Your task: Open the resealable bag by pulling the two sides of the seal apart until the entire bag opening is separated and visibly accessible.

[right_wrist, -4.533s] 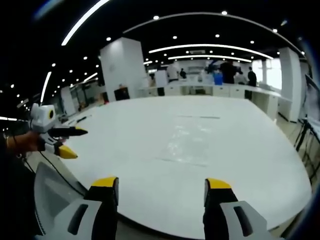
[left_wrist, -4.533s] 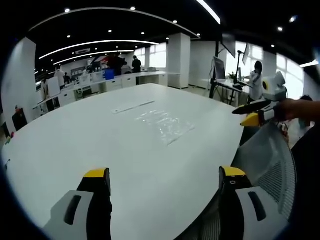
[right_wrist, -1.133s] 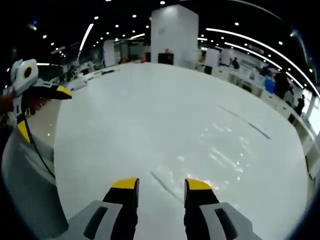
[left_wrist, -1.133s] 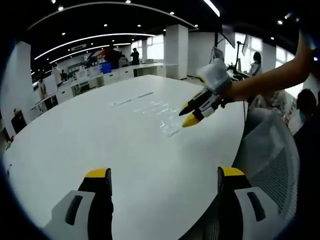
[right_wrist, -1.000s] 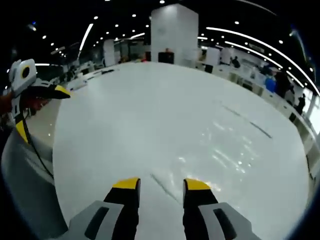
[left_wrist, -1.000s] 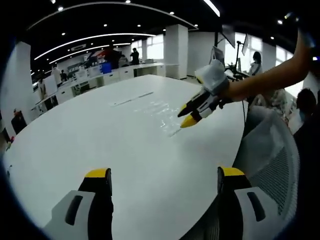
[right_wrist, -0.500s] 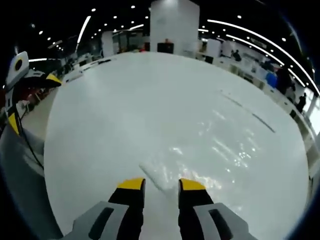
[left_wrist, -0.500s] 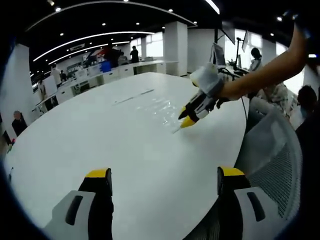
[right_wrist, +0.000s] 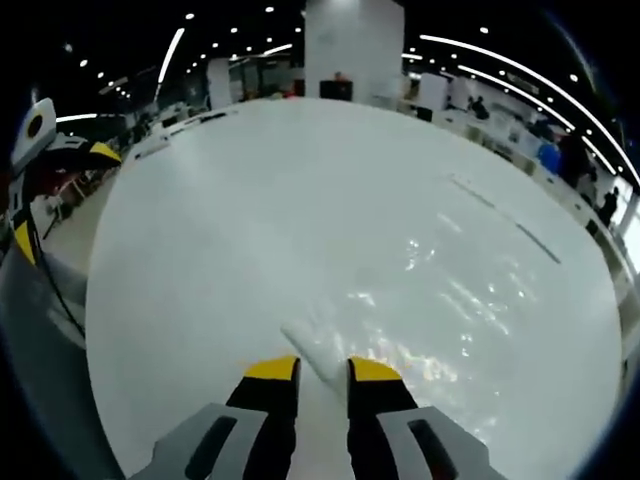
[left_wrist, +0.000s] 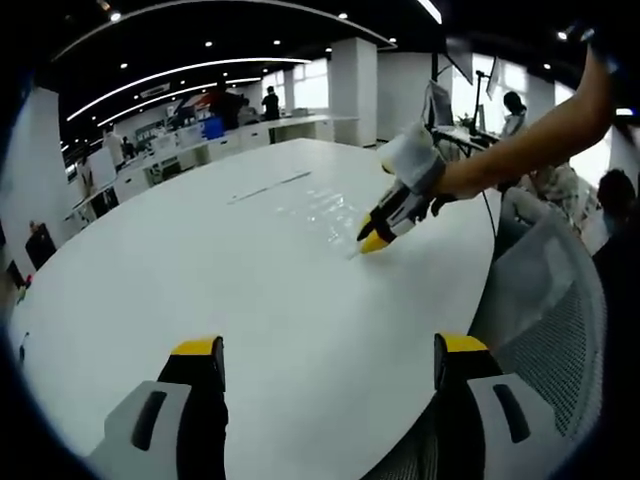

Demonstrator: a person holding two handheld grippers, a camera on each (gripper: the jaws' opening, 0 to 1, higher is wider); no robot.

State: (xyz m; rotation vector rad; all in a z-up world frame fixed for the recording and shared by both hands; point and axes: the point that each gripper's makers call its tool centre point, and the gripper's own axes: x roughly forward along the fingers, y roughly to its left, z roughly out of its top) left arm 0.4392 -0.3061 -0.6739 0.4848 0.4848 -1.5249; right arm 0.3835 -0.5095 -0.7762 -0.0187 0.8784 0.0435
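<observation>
Right claw [right_wrist: 322,372] pinches one bag [right_wrist: 420,300]; left claw [left_wrist: 320,352] gapes.

Illumination is overhead: curved LED strips [left_wrist: 180,75] and recessed spotlights [right_wrist: 270,10] on a dark ceiling, plus daylight from windows [left_wrist: 500,100] at 1 to 2 o'clock in the left gripper view. The white table [left_wrist: 200,260] is bright, nearly overexposed. In the right gripper view, specular glints mark the clear bag [right_wrist: 430,300] at 4 o'clock; its outline is hard to resolve, possibly due to glare. Shadows are faint. Fisheye distortion bends straight lines toward the edges. Both frames are slightly soft.
</observation>
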